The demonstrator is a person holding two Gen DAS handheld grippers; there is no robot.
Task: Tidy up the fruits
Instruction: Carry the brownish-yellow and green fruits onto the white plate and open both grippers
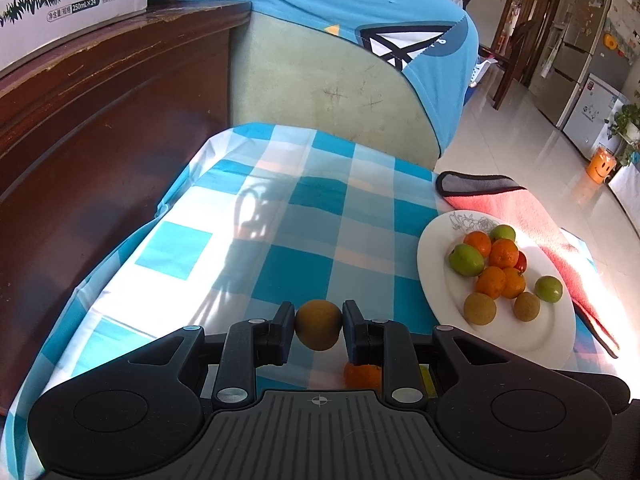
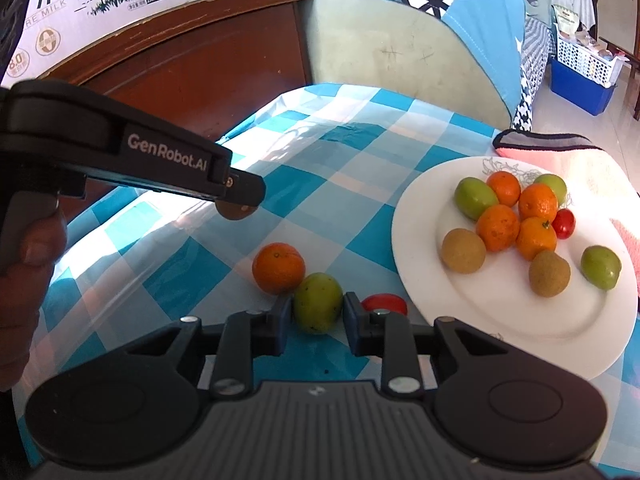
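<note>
Your left gripper [image 1: 319,325] squeezes a round brown fruit [image 1: 319,324] above the checked cloth [image 1: 280,220]. Your right gripper [image 2: 318,312] sits narrow around a green fruit [image 2: 318,307] lying on the cloth; whether the pads press it is hard to tell. Its long side points to 12 o'clock. An orange [image 2: 279,267] touches it at 10 o'clock, a red tomato [image 2: 383,302] sits at 3. The white plate [image 2: 412,240] of fruit is at 2 o'clock.

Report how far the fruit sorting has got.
Done: the white plate already holds a pile of oranges, green fruits, brown fruits and one small red one. In hand: the left gripper is shut on a brown fruit; the right gripper brackets a green fruit on the tablecloth. Left: an orange and a red fruit beside it.
</note>
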